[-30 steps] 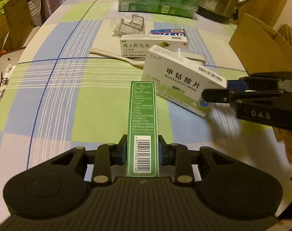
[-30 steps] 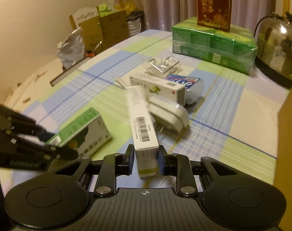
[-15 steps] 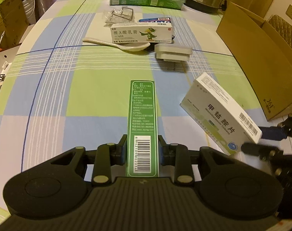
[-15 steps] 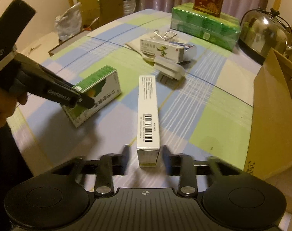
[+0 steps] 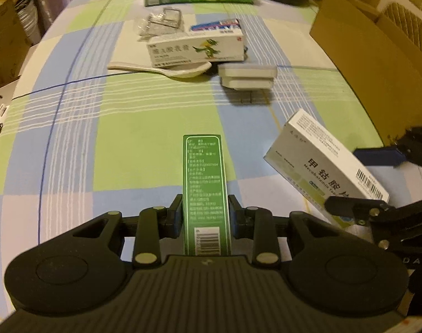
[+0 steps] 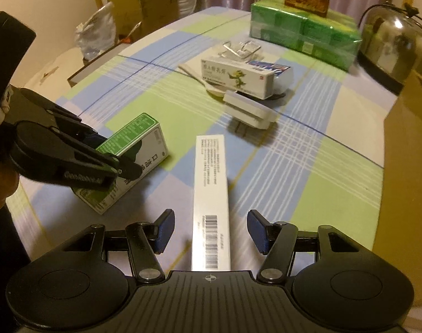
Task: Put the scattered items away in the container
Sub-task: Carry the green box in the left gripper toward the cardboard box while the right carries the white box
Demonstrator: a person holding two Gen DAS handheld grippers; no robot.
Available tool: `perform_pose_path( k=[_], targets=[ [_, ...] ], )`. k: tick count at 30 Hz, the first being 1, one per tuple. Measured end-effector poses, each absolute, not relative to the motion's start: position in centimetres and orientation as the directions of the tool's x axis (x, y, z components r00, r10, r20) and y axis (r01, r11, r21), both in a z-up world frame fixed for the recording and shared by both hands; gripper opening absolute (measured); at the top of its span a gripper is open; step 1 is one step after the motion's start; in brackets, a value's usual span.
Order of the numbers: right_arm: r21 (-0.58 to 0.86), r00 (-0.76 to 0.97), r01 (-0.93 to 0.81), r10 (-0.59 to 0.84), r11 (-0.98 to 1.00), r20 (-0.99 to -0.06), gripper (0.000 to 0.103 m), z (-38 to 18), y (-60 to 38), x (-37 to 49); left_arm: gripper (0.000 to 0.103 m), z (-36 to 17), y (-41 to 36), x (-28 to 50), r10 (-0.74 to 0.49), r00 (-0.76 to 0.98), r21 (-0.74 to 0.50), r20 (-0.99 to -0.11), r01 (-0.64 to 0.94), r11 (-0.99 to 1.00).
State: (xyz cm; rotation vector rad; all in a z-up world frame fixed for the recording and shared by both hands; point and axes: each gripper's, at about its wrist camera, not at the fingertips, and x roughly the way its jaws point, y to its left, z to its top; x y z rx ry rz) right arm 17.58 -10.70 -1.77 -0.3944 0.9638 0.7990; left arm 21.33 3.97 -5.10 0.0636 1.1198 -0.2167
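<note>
My left gripper [image 5: 205, 213] is shut on a green medicine box [image 5: 205, 183], held just above the checked tablecloth. The right wrist view shows this box [image 6: 135, 149] from the side, clamped at the left. My right gripper [image 6: 211, 230] has its jaws opening. A long white medicine box [image 6: 211, 194] lies between the blue pads [image 6: 163, 230], with a gap on each side. In the left wrist view the white box [image 5: 322, 161] is tilted by the right gripper [image 5: 347, 179]. The open cardboard box [image 6: 405, 152] stands at the right table edge.
Farther back lie a white carton with a green lizard drawing [image 5: 197, 50], a white spoon [image 5: 160, 69], a white plug adapter [image 5: 247, 76], a blue-red packet [image 5: 216, 25] and a clear packet of metal clips [image 5: 160, 20]. Green tissue packs [image 6: 302, 30] and a steel kettle [image 6: 394, 44] stand behind.
The right gripper carried the white box away from the pile toward the near right of the table, then its jaws parted from it. The left gripper kept its hold on the green box.
</note>
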Motion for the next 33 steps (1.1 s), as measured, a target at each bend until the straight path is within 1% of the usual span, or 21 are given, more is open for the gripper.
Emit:
perform_pose_path(
  k=[6, 7, 8, 9, 10, 11, 13, 24, 33],
  targets=[
    [0.043, 0.293, -0.77, 0.412, 0.637, -0.863, 0.054, -2.2, -9.3, 18.6, 0.026, -5.9, 3.7, 21.7, -0.122, 0.392, -0.027, -0.912, 0.24, 0.97],
    [0.039, 0.29, -0.772, 0.406, 0.635, -0.867, 0.048, -2.3, -9.0, 18.7, 0.026, -5.9, 3.7, 21.7, -0.121, 0.393, -0.022, -0.912, 0.246, 0.969],
    [0.034, 0.289, -0.774, 0.4, 0.632, -0.87, 0.039, -2.3, -8.8, 18.9, 0.026, -5.9, 3.7, 21.7, -0.121, 0.394, -0.02, -0.911, 0.251, 0.968],
    [0.03, 0.287, -0.774, 0.394, 0.632, -0.873, 0.035, -2.4, -8.6, 19.0, 0.026, -5.9, 3.8, 21.6, -0.122, 0.394, -0.021, -0.911, 0.251, 0.968],
    [0.024, 0.285, -0.775, 0.383, 0.631, -0.879, 0.026, -2.4, -8.5, 19.1, 0.025, -5.9, 3.9, 21.6, -0.124, 0.395, -0.025, -0.91, 0.248, 0.968],
    [0.013, 0.288, -0.775, 0.372, 0.631, -0.882, 0.022, -2.5, -8.4, 19.1, 0.025, -5.9, 4.0, 21.5, -0.126, 0.396, -0.029, -0.91, 0.243, 0.97],
    [-0.002, 0.301, -0.771, 0.361, 0.637, -0.883, 0.022, -2.4, -8.5, 19.0, 0.025, -5.9, 4.2, 21.4, -0.127, 0.398, -0.032, -0.909, 0.238, 0.971],
    [0.021, 0.344, -0.732, 0.396, 0.682, -0.852, 0.022, 0.1, -10.5, 16.4, 0.025, -4.0, 5.0, 19.2, -0.152, 0.426, -0.063, -0.892, 0.215, 0.974],
    [0.034, 0.37, -0.684, 0.387, 0.729, -0.844, 0.022, 0.9, -13.1, 14.7, 0.025, -2.4, 3.7, 17.5, -0.152, 0.438, -0.044, -0.886, 0.247, 0.968]
  ],
)
